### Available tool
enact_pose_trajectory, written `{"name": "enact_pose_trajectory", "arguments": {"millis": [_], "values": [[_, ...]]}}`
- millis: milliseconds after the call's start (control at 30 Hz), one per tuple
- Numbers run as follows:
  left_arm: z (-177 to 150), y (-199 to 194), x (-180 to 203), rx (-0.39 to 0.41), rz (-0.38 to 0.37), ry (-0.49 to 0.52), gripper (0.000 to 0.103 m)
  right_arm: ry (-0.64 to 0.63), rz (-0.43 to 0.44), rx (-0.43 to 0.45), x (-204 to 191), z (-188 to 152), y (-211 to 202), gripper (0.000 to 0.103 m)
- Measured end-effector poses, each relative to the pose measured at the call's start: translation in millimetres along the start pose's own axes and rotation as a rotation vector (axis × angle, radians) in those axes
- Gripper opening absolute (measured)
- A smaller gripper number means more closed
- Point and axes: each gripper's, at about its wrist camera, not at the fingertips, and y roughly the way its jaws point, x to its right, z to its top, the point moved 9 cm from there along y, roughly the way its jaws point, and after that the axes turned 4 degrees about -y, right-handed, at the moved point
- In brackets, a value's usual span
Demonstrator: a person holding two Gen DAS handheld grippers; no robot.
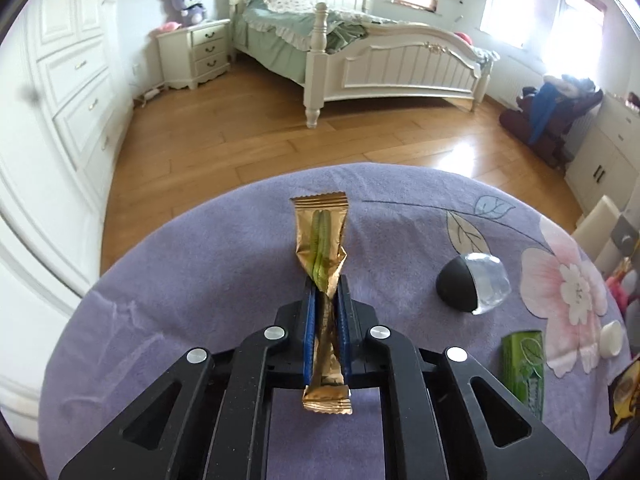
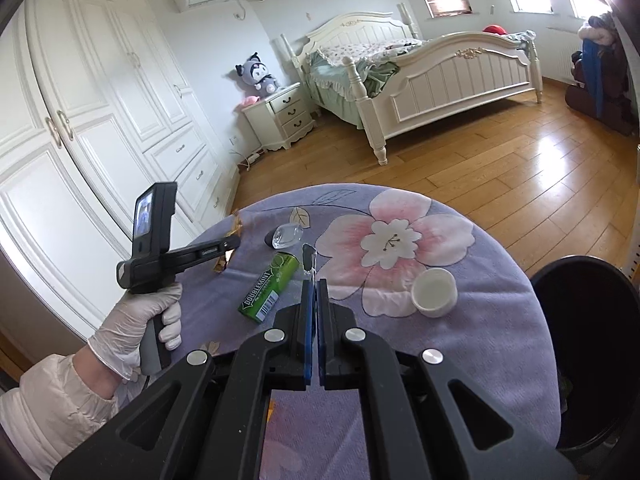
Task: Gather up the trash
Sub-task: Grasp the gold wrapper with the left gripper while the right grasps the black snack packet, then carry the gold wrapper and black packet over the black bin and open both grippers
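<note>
My left gripper is shut on a gold snack wrapper and holds it above the purple flowered tablecloth. In the right wrist view the left gripper is at the table's left, the wrapper sticking out of it. My right gripper is shut on a small clear and dark scrap over the table. A green Doublemint gum box, a black and clear plastic piece and a white cap lie on the cloth.
A black trash bin stands beside the table's right edge. A yellow and black wrapper lies at the table's right edge in the left wrist view. A bed, a nightstand and wardrobes stand beyond the wooden floor.
</note>
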Motion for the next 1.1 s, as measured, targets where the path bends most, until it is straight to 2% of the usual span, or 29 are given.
{"name": "enact_pose_trajectory", "arguments": {"millis": [100,200,333,500,633,733,900,1100], "values": [[-2.0,-32.3,12.2,0.061,-0.076,-0.007,0.01,0.018,-0.001,0.032,8.8,7.7,-4.9,0.002],[-4.7,-77.2,49.4,0.114,-0.186,0.017,0.01,0.042,-0.007,0.082,20.2,17.5,-17.8,0.002],[-11.6,-120.4,117.8,0.148,-0.318,0.106,0.01,0.065,-0.055,0.149,47.5,30.2,-43.1,0.002],[-43.0,-151.0,211.2,0.122,-0.487,0.184,0.01,0.078,-0.158,0.219,82.9,38.9,-75.9,0.002],[-65.3,-154.2,273.3,0.08,-0.577,0.243,0.011,0.09,-0.25,0.258,114.1,42.2,-100.1,0.002],[-80.6,-146.6,307.9,0.05,-0.611,0.273,0.011,0.089,-0.32,0.266,134.1,40.5,-109.6,0.002],[-97.8,-130.1,349.0,-0.01,-0.651,0.306,0.011,0.064,-0.45,0.25,164.1,31.4,-119.5,0.003],[-113.0,-107.0,387.9,-0.068,-0.667,0.341,0.011,0.081,-0.506,0.229,195.5,17.0,-124.3,0.003]]}}
